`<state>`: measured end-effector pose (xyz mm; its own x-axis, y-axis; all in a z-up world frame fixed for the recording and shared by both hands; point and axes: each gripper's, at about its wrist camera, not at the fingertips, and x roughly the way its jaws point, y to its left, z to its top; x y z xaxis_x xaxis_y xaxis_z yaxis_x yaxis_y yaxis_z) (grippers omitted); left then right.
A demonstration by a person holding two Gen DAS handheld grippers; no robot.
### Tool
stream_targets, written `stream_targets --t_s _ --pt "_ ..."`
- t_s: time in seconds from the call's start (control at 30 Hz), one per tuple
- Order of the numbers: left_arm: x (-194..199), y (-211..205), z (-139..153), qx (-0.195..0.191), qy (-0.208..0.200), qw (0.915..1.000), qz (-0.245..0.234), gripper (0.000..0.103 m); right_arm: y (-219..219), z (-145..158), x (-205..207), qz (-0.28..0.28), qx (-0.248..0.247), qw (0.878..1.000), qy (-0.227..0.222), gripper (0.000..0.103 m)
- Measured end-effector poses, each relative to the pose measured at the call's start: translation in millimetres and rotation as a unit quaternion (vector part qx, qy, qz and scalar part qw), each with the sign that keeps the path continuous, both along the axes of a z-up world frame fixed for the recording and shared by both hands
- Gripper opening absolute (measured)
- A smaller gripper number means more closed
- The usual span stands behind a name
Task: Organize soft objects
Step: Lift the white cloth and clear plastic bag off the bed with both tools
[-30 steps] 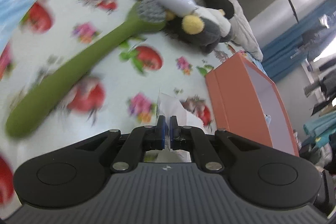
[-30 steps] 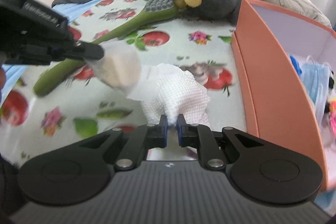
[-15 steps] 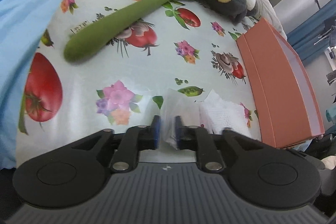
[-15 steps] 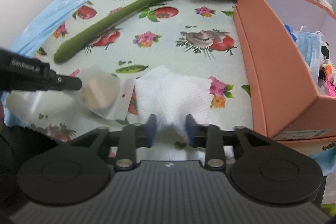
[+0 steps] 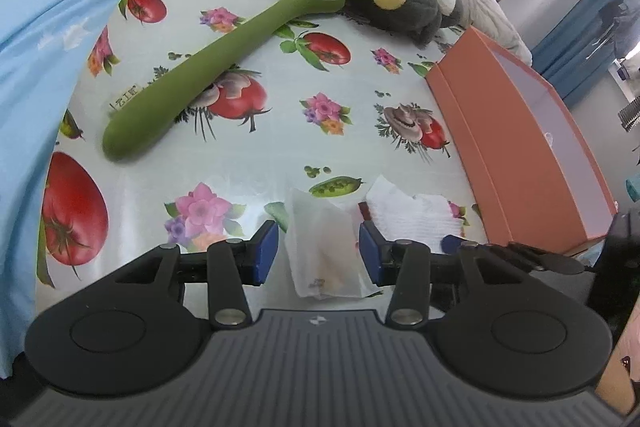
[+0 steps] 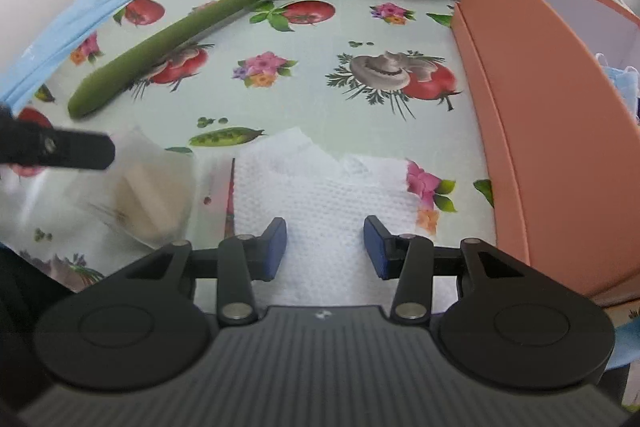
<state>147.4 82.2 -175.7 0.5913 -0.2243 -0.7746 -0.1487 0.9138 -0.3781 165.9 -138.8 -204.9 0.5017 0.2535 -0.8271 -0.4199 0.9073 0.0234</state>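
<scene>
Both grippers, clamped on their loads a second ago, have come down over the cloth and let go: the pouch and the tissue now lie flat on it. Cloth: printed with tomatoes and flowers, bearing everything. Box: orange, open-topped, at the right edge, some soft things already inside. Brush: long, green, diagonal, well apart from the work. Plush toy: grey, at the far edge, touching the brush head. Tissue: white, dimpled, just beside the box. Pouch: translucent, a pale pad inside, just left of the tissue. Left gripper: jaws opening, pouch between them but clear of both pads. Right gripper: jaws opening over the tissue, pads off it. Handling note, as a judgement: let both spread fully, then lift straight away so no pad drags either light piece; regrip low and centred if they are bound for the box.
</scene>
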Motion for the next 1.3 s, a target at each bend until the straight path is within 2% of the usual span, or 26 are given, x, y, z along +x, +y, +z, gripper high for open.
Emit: stream_targets --t_s 0.07,0.2,0.23,0.3,0.33,0.37,0.53,0.73,1.03,1.1,1.23,1.3 --pt "1 -2 2 0.008 0.000 1.0000 -0.004 0.054 2 -1 -1 0.008 -0.003 1.000 -0.005 0.048" --pt "-1 -9 8 0.032 -0.009 0.9994 -0.010 0.061 2 -2 -3 0.011 -0.002 1.000 -0.009 0.045" --pt "-1 -11 10 0.039 -0.010 0.9991 -0.011 0.062 1 -2 -4 0.012 0.000 1.000 -0.009 0.040" --pt "0 -18 14 0.054 -0.015 0.9982 -0.019 0.065 0 -2 -5 0.010 0.003 1.000 -0.010 0.024" --pt "0 -22 15 0.057 -0.019 0.9979 -0.024 0.069 -1 -1 -5 0.006 0.001 1.000 -0.012 0.017" --pt "3 -25 12 0.059 -0.017 0.9977 -0.029 0.071 -2 -1 -5 0.004 0.001 1.000 -0.013 0.016" --pt "14 -47 -7 0.121 0.001 0.9918 -0.040 0.071 -14 3 -6 -0.012 0.010 1.000 -0.012 0.014" --pt "25 -59 -35 0.155 0.034 0.9863 -0.046 0.071 -23 1 -9 -0.017 0.013 1.000 -0.010 0.014" --pt "32 -63 -45 0.179 0.028 0.9827 -0.040 0.071 -23 -3 -9 -0.015 0.015 1.000 -0.014 0.013" --pt "34 -65 -45 0.179 0.024 0.9826 -0.044 0.069 -23 -3 -10 -0.014 0.015 1.000 -0.015 0.013" --pt "34 -70 -42 0.177 0.016 0.9825 -0.057 0.045 -24 -3 -11 -0.014 0.016 1.000 -0.019 0.013" --pt "35 -70 -41 0.162 0.016 0.9851 -0.056 0.039 -25 -1 -12 -0.015 0.019 0.999 -0.022 0.014"
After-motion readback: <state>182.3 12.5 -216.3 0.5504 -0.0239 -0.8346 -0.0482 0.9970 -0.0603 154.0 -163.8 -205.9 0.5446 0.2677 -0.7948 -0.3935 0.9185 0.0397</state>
